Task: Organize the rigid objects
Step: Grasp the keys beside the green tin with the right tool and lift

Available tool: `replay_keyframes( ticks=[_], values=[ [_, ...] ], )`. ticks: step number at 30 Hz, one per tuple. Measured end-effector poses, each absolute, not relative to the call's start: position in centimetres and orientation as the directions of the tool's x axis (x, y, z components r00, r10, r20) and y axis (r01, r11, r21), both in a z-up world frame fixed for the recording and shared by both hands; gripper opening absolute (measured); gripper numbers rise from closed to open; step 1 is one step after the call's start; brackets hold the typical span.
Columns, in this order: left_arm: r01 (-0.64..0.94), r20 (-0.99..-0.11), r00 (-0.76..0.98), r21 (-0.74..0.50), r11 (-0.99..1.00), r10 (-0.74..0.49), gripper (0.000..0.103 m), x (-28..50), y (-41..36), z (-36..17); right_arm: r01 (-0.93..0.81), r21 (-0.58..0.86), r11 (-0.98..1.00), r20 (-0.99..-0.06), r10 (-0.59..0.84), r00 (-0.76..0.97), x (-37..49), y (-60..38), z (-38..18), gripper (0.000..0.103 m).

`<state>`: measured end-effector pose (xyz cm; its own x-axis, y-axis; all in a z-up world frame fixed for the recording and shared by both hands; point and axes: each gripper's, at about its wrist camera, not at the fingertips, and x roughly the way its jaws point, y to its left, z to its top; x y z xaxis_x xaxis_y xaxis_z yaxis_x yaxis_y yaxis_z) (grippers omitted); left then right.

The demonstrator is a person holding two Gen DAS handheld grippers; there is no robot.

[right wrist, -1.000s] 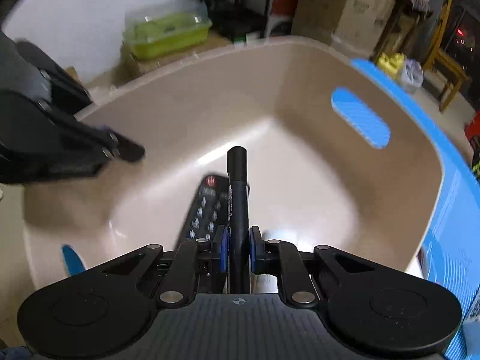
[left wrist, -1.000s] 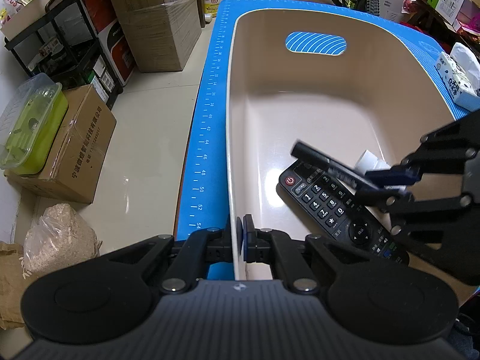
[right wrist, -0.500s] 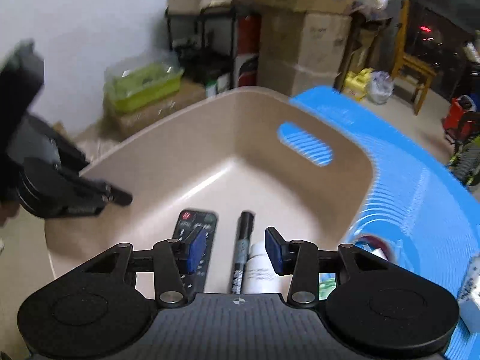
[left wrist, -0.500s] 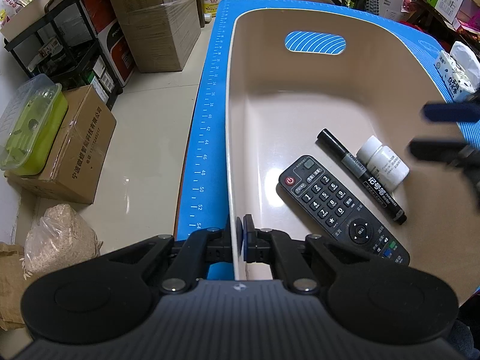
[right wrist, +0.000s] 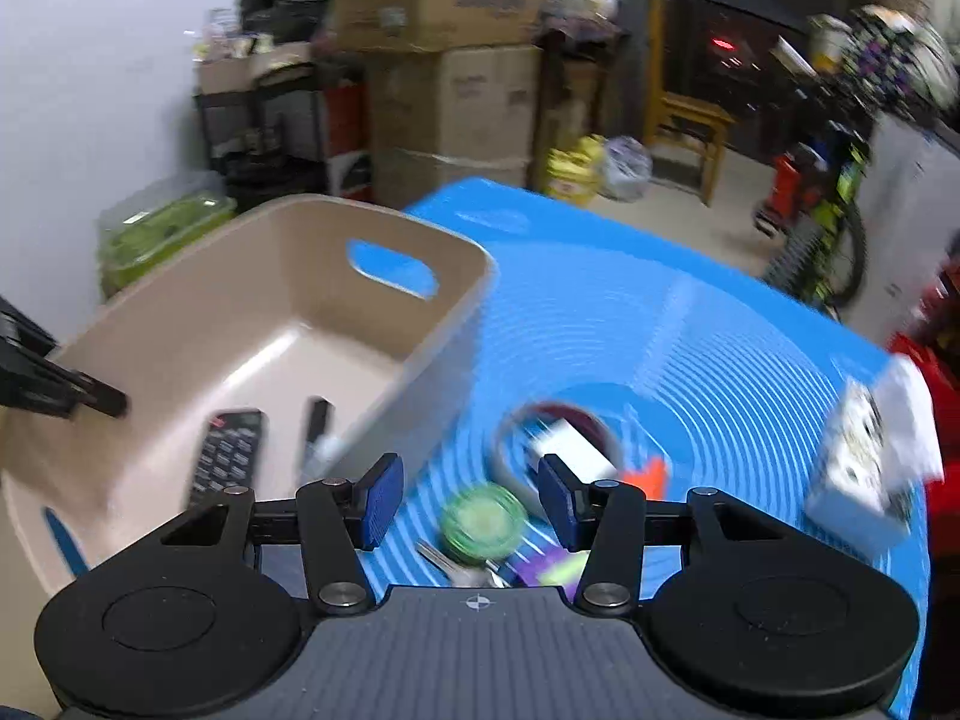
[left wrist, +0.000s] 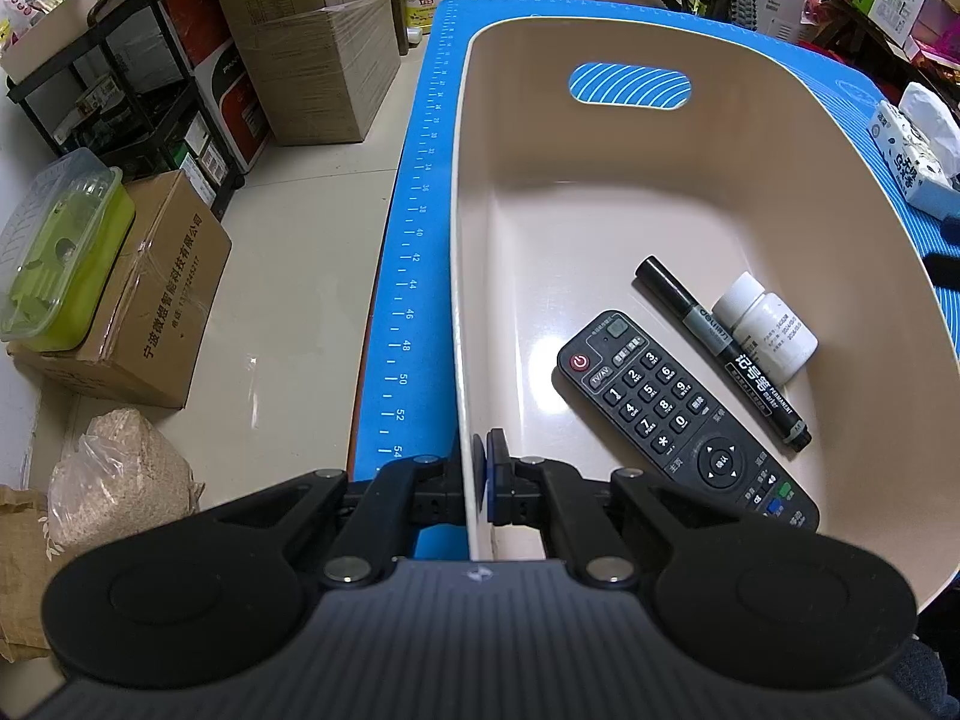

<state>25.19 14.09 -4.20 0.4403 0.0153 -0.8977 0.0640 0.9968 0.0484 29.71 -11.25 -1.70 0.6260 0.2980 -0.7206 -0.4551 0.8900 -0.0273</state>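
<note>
A cluttered storeroom with stacked cardboard boxes surrounds a desk under a blue mat. In the left wrist view, the left claw is clamped on the near rim of a beige bin; inside lie a remote control, a black marker touching a white bottle. In the blurred right wrist view, the right claw has just been opening, nothing between its jaws, above a green disc on the mat beside the bin.
</note>
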Motion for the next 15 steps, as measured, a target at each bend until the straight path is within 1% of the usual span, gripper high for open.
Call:
replay_keyframes(
  ticks=[7,13,15],
  values=[
    [0.064,-0.898,0.440,0.049,0.997,0.016,0.006,25.2,14.0,-4.2,-0.408,-0.022,0.913,-0.759,0.250,0.601,30.1,-12.7,-6.0,0.060],
    [0.068,-0.898,0.439,0.050,0.996,0.015,0.006,25.2,14.1,-4.2,-0.383,-0.006,0.924,-0.769,0.241,0.592,30.0,-12.0,-8.8,0.060],
    [0.069,-0.898,0.439,0.053,0.996,0.017,0.006,25.2,14.0,-4.2,-0.376,-0.010,0.927,-0.768,0.233,0.596,30.2,-11.5,-9.3,0.058]
  ],
)
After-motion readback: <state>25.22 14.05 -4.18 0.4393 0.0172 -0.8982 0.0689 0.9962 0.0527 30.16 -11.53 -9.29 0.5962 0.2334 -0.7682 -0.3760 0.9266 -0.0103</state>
